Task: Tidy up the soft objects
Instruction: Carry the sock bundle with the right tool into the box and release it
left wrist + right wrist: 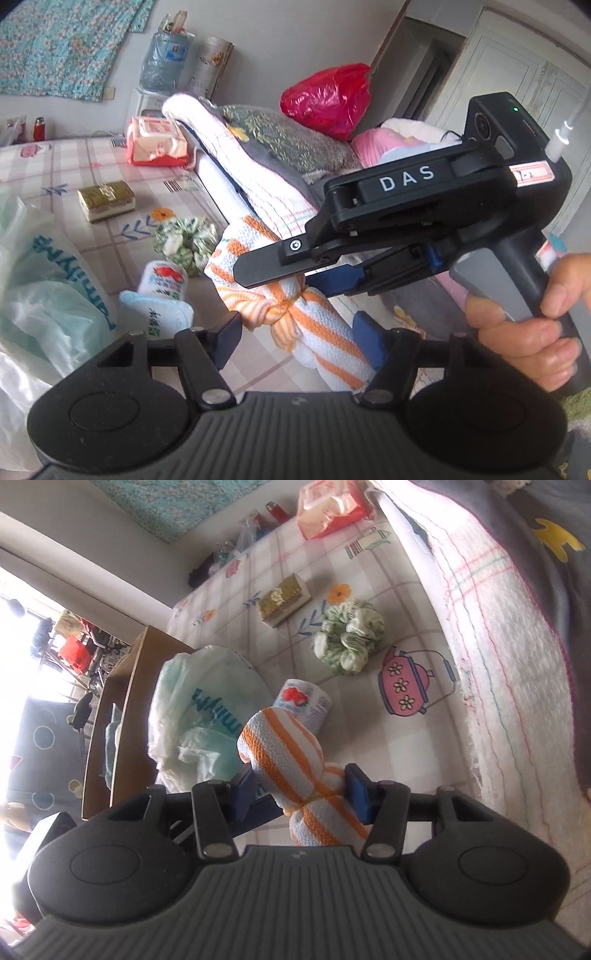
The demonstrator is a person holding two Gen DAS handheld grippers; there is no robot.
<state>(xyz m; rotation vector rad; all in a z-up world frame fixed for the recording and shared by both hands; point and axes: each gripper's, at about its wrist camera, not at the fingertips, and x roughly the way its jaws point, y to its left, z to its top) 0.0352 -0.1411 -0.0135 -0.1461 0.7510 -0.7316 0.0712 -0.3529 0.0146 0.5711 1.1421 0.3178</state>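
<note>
An orange-and-white striped towel (325,328) (280,746), tied at its middle, hangs above the patterned bed sheet (55,166). My left gripper (299,334) is shut on the towel's lower part, a pad against each side. My right gripper (284,284) (301,794), held by a hand (535,332), comes in from the right and is shut on the tied waist. On the sheet lie a green-and-white gathered cloth (184,240) (347,642) and a small rolled towel with a red flower print (162,284) (303,701).
A white-and-green plastic bag (48,288) (199,716) lies at the left by a cardboard box (122,709). A gold box (107,199) and a red tissue pack (155,140) sit farther back. Folded blankets (258,166) (498,627) border the right side, a red bag (328,96) behind them.
</note>
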